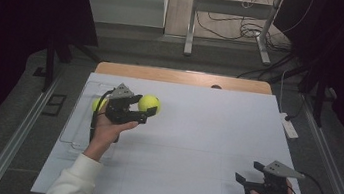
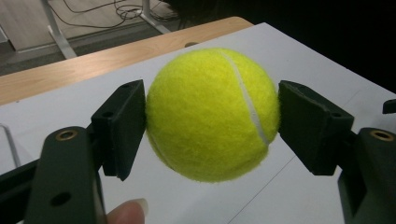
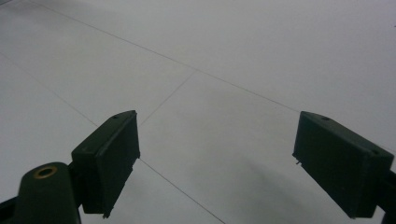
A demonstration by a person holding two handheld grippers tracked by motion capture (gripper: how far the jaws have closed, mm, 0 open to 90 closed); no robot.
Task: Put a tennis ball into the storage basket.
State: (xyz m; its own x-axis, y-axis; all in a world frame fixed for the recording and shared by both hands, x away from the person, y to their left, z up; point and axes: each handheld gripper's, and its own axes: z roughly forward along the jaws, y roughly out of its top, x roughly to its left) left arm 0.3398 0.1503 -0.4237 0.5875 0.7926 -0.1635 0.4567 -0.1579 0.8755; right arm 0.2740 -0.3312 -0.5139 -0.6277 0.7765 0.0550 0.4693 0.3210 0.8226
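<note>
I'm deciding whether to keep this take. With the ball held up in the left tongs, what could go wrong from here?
1. The left tongs clamp the tennis ball only at its two sides; being round and fuzzy, it might slip out and roll off the table.
2. A second ball sits in the clear tray just behind the left hand, which might bump it.

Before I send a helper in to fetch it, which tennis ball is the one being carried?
Start at the white table and go to its left side, by the clear tray. The tennis ball is there, clamped in the left tongs. A second yellow ball sits behind that hand, ungripped.
</note>
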